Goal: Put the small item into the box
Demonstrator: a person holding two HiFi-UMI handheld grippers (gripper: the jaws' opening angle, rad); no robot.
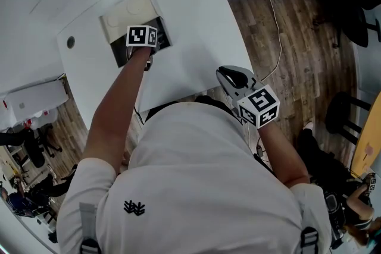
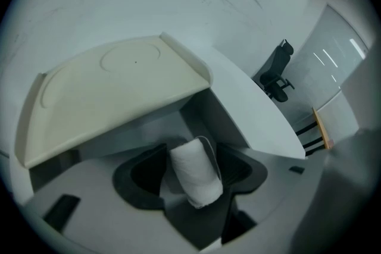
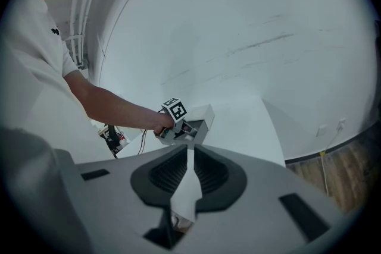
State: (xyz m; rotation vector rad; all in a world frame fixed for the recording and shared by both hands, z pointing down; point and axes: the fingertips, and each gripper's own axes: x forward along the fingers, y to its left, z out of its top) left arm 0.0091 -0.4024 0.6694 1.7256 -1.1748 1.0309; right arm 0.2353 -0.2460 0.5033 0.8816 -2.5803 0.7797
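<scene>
Left gripper (image 2: 191,151) spread at mouth of open box (image 2: 205,119); white roll (image 2: 195,174) loose between pads. Best kept low and steady so roll drops clear of lid (image 2: 113,98). Right gripper (image 3: 189,157) pressed together, empty.

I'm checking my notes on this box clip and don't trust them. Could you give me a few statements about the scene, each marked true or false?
1. The box has its lid raised open. True.
2. The right gripper is at the box. False: it hangs apart from the box, near the edge of the white table by the person. The left gripper is the one at the box.
3. A white roll stands between the left gripper's fingers, above the open box. True.
4. The lid is black. False: it is cream.
</scene>
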